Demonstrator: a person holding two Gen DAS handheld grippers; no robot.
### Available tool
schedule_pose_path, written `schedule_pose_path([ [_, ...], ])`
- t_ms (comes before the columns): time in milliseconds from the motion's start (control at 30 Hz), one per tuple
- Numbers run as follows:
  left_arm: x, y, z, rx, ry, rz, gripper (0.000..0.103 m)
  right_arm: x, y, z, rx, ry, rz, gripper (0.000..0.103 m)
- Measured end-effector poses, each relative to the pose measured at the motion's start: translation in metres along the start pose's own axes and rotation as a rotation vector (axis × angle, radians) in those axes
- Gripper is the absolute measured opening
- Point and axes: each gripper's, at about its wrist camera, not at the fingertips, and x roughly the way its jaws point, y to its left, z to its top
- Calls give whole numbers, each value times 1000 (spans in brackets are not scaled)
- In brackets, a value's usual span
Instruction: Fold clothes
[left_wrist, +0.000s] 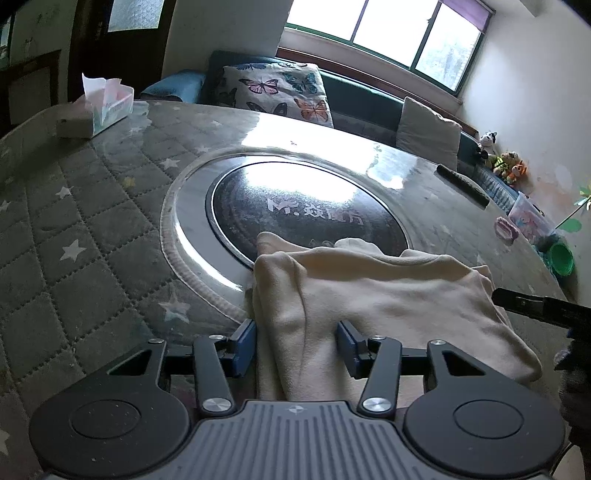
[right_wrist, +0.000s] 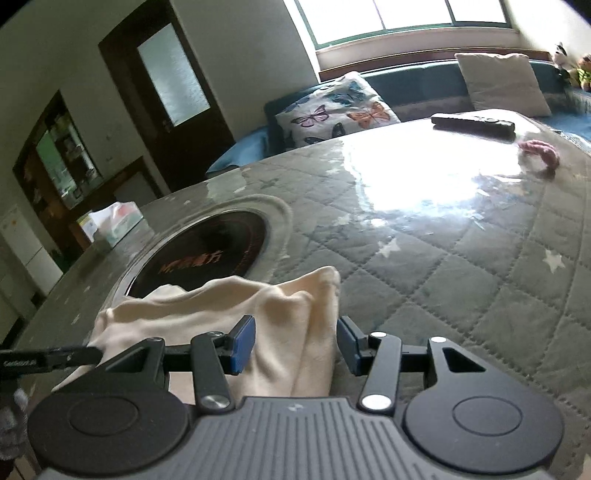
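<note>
Both claws (left_wrist: 297, 345) (right_wrist: 295, 345) straddle bunched folds of cream garment (left_wrist: 388, 295).

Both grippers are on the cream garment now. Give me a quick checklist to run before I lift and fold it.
1. Cloth between the left gripper's jaws: ok.
2. Cloth between the right gripper's jaws: ok.
3. Pads pinching firmly, either side: cannot tell.
4. Cream garment lying flat: not ok, bunched, far edge over the round black plate.
5. Quilted table cover bare beside the garment: ok.
6. Tissue box and remote well away: ok.
</note>
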Motion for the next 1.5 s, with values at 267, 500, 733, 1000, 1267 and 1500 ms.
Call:
schedule_pose_path([
  [267,-1,-6,-1,2,7,13,49,8,0,-2,2,2,36,48],
  [500,-2,-6,2,-9,13,-30,21,6,6,-3,11,-4,70,12],
  [733,-14,-25,18,41,-22,-55,18,-26,10,-1,31,-77,91,11],
  [1000,-12,-75,44,135,-58,-124,18,-72,4,8,34,-169,54,10],
  [1267,8,-133,65,204,-56,-174,18,-113,-20,28,38,-257,-32,10],
  [1500,26,-180,80,250,-46,-194,18,-137,-49,46,46,-311,-89,10],
])
